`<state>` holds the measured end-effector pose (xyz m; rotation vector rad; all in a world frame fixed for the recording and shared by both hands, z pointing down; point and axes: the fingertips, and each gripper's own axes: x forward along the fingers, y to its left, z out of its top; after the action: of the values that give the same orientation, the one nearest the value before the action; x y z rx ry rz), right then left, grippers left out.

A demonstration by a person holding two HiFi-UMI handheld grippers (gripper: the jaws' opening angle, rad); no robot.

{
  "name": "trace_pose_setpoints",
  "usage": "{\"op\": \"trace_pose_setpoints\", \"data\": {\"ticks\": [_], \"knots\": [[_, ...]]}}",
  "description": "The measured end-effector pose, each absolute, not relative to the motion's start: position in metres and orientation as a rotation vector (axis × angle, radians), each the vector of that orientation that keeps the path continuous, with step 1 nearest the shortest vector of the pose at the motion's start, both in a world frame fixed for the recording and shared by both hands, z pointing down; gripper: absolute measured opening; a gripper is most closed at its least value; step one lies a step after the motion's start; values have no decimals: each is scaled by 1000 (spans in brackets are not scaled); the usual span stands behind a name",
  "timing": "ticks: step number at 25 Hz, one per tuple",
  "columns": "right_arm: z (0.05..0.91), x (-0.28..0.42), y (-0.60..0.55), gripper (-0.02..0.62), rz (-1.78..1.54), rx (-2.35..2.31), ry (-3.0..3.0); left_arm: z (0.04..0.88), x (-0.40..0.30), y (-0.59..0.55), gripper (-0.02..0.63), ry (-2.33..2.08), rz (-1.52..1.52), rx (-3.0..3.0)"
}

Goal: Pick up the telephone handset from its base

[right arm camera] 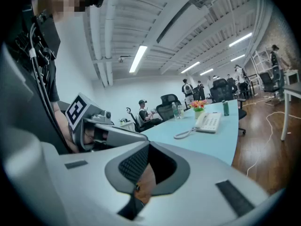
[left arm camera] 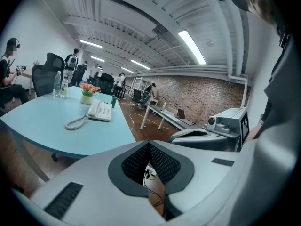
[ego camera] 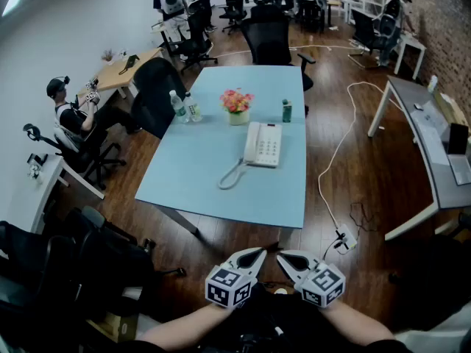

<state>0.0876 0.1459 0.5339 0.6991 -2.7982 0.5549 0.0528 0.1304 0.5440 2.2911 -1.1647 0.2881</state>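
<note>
- The room is an open office with a dark wood floor [ego camera: 346, 160], a brick wall [ego camera: 441, 20] far to the right of the telephone and rows of office chairs beyond it.
- A pale blue table [ego camera: 221, 190] carries the white telephone [ego camera: 263, 144], which sits past the table's middle, toward the far edge.
- The handset [ego camera: 252, 143] lies in its cradle along the telephone's left side. Its coiled cord [ego camera: 230, 176] loops out toward the near edge.
- Just behind the telephone stands a pot of flowers [ego camera: 237, 103]. Two water bottles [ego camera: 178, 107] stand behind it to the left and a green can [ego camera: 287, 111] behind it to the right.
- A white cable [ego camera: 335, 153] trails over the floor to the right of the telephone, and a person [ego camera: 70, 116] sits at a desk well to its left.
- The left gripper [ego camera: 259, 251] is closed on nothing and held well short of the telephone, off the table's near edge.
- The right gripper [ego camera: 281, 254] sits just beside the left one. Its jaws also look closed and empty, and it is equally far from the telephone.
- By my reading, nothing of the task is done: the approach over the table, opening a gripper, closing on the handset and lifting it all remain.
</note>
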Motion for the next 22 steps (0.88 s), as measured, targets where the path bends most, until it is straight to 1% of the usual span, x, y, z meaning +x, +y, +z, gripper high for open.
{"op": "trace_pose_setpoints", "data": {"ticks": [11, 22], "knots": [[539, 62, 78, 17, 545, 742, -2768, 545, 23, 55, 0, -1144, 247, 2293], [534, 7, -23, 17, 561, 867, -2689, 539, -29, -54, 0, -1039, 256, 2322]]}}
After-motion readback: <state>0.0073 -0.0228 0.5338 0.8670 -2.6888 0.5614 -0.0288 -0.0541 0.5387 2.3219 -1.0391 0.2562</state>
